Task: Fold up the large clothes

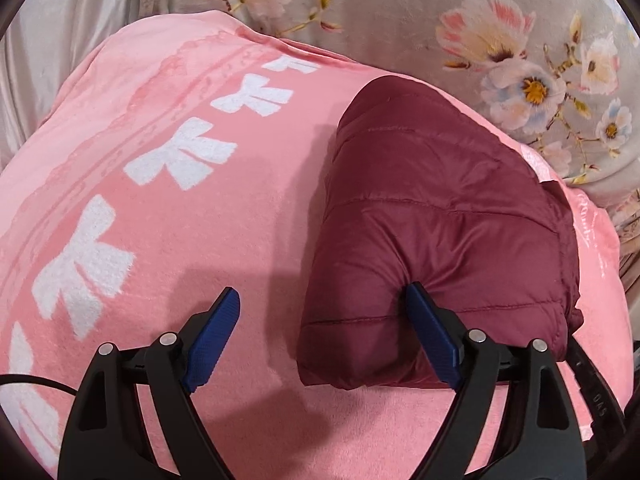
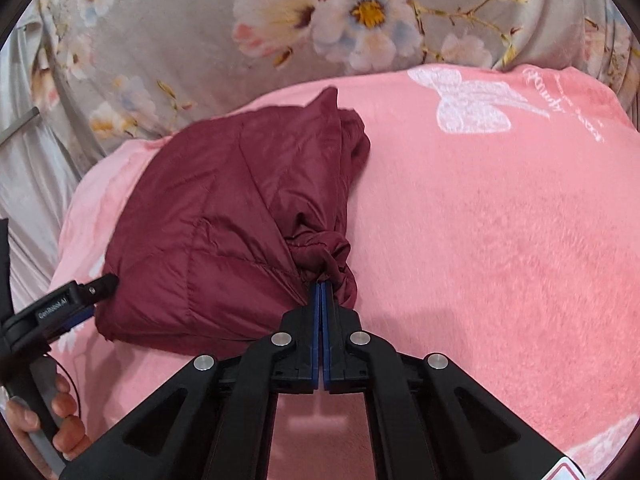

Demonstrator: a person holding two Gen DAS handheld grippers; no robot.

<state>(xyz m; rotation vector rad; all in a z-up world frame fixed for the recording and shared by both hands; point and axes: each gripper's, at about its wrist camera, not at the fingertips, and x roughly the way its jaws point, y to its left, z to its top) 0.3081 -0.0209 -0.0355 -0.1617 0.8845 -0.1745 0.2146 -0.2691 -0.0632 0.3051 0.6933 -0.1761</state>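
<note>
A maroon quilted jacket (image 1: 440, 216) lies folded into a puffy bundle on a pink blanket (image 1: 200, 220); it also shows in the right wrist view (image 2: 224, 224). My left gripper (image 1: 324, 300) is open, its right finger (image 1: 428, 328) pressing into the jacket's near edge, its left finger over bare blanket. My right gripper (image 2: 321, 292) is shut on a bunched corner of the jacket (image 2: 324, 252) at the bundle's near right. The left gripper (image 2: 84, 296) shows at the left edge of the right wrist view, touching the bundle's left side.
The pink blanket (image 2: 500, 240) with white bow prints covers the work surface. Behind it lies a grey floral bedcover (image 1: 500, 40), which also shows in the right wrist view (image 2: 200, 40). Pale satin fabric (image 1: 60, 40) hangs at the far left.
</note>
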